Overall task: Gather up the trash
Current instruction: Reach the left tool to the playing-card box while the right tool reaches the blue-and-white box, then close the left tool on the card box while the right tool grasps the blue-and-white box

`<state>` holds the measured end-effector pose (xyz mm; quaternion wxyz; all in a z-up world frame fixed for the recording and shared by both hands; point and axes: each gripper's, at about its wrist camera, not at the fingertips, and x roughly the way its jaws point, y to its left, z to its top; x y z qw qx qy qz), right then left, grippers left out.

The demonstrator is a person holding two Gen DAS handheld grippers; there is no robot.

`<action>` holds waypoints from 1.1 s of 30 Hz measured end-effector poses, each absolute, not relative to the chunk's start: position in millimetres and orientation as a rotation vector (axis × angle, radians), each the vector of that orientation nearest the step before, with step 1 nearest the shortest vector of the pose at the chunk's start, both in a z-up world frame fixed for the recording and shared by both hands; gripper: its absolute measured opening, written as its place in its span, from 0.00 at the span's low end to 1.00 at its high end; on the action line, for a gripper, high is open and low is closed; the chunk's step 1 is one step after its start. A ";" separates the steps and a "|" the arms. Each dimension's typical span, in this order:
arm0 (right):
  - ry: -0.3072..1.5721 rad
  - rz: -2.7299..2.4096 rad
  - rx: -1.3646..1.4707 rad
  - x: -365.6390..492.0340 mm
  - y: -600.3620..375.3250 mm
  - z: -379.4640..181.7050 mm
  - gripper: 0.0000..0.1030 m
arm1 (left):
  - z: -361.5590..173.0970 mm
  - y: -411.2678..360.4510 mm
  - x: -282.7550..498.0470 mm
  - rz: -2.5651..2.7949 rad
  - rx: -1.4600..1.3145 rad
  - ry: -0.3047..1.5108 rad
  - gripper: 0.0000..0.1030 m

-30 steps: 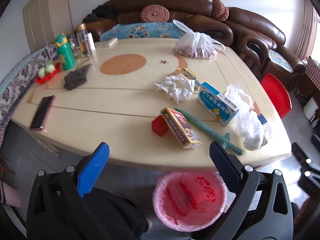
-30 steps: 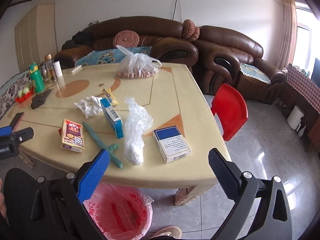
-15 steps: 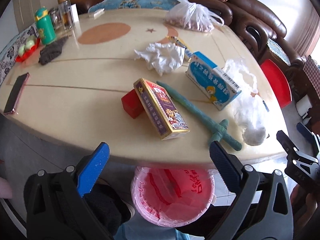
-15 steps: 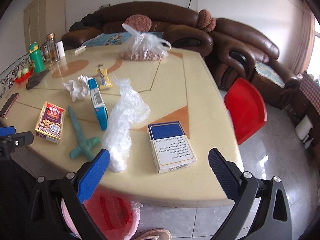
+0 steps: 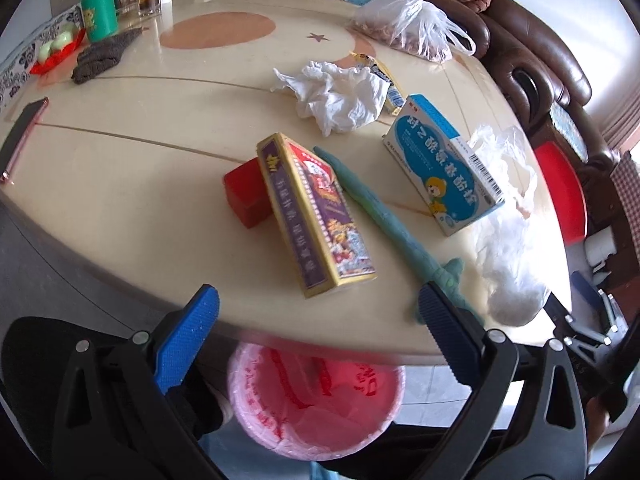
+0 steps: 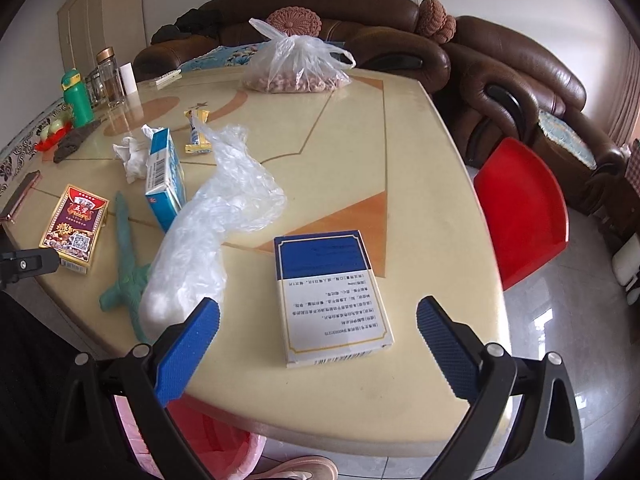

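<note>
Hovering wide open and empty at the table (image 5: 120, 184) edge, left tool (image 5: 318, 316) facing the card box (image 5: 316, 216) at 12 o'clock, pink-lined bin (image 5: 316, 396) below, right tool (image 6: 318, 320) likewise spread, blue-and-white box (image 6: 330, 296) between its fingers, crumpled bag (image 6: 216, 216) at 10 o'clock.

Chinese print covers the purple-and-gold card box (image 5: 316, 216), blue medicine carton (image 5: 442, 170) and blue-and-white box (image 6: 330, 296); none legible.

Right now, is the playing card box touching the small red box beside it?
Touching. In the left wrist view the playing card box leans tilted on the red box, its upper edge resting on the red top with no gap.
</note>
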<state>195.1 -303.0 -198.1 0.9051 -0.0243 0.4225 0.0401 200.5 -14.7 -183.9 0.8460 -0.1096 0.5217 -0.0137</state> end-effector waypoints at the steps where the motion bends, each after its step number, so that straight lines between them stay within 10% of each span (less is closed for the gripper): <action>1: 0.882 0.085 -0.053 197.0 -304.1 -201.1 0.94 | -185.6 -15.8 202.6 -0.030 -0.241 1.105 0.93; 14: 0.932 0.118 -0.026 215.1 -314.8 -222.4 0.94 | -203.9 -12.8 225.1 -0.075 -0.376 1.148 0.73; 27: 0.943 0.128 -0.024 220.4 -312.9 -231.8 0.94 | -209.7 -5.9 235.3 -0.119 -0.504 1.137 0.30; 33: 0.940 0.129 -0.025 220.2 -313.8 -232.5 0.94 | -210.8 -2.5 241.6 -0.097 -0.511 1.143 0.31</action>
